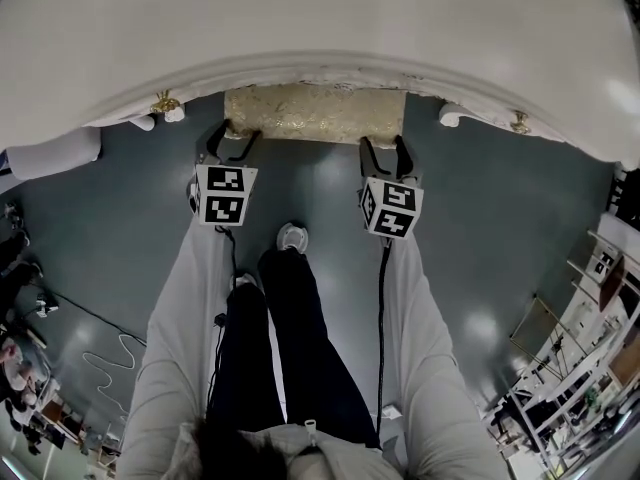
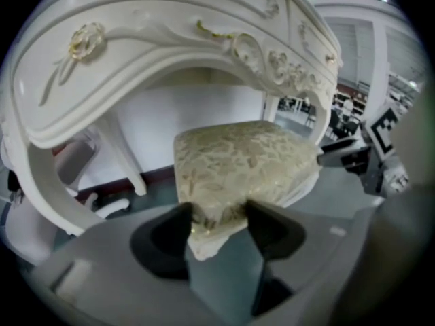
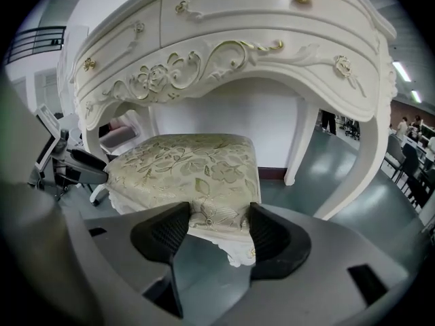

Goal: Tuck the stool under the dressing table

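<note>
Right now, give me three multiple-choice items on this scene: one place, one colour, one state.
1. Where is the stool?
A: out on open floor. B: far part under the dressing table, near edge out. C: on the tabletop.
2. What colour is its cushion?
A: red. B: black. C: cream with a gold floral pattern.
3. What state are the left gripper and right gripper in?
A: both shut on the stool's near edge. B: both open. C: only one grips.
Answers: 1 B, the head view shows the tabletop covering the far part. 2 C, both gripper views show it. 3 A, the cushion sits pinched between each pair of jaws.
</note>
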Demonstrator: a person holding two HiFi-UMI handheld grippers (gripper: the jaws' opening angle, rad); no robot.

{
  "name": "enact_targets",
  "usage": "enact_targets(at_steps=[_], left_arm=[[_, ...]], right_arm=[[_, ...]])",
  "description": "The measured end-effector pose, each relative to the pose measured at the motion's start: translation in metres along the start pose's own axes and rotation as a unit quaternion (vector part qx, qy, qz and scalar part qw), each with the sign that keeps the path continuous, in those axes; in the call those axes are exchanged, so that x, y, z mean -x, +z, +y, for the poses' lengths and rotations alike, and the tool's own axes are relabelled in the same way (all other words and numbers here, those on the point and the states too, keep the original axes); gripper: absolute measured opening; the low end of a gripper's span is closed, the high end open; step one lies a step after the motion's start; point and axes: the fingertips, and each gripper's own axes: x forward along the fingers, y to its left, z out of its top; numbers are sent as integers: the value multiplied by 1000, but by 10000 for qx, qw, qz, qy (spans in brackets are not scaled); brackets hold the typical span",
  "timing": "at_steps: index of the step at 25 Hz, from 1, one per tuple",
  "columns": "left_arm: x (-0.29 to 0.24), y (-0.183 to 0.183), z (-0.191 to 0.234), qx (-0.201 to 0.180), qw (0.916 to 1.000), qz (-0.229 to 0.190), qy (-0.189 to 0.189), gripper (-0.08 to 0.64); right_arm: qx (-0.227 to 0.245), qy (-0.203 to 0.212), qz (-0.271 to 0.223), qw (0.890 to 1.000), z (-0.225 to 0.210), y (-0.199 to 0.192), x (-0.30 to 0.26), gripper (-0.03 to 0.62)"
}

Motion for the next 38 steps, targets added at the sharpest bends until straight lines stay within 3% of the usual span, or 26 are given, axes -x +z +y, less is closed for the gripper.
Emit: enact_targets(at_steps=[18,21,22,27,33,38], left_arm=[[-20,29,16,66,9998,-163,86,262],[-14,28,13,10,9997,-214,119,236],[-10,29,12,-52,9996,-245,162,204],[16,42,6,-216,9978,-504,363,34],[48,62,8,-236,9945,-939,400,8],[90,70,1,-395,9926,-1099,338,8]], right_arm=[[111,63,-34,9999,-9,31,-28,273],[174,44,25,9998,-7,31,-24,271],[220,42,40,9997,-5,33,-21,254],[171,39,-202,9996,2,50,5,2],[-117,230,-463,9986,20,68,35,2],[-1,265,-620,9977,41,78,77,2]])
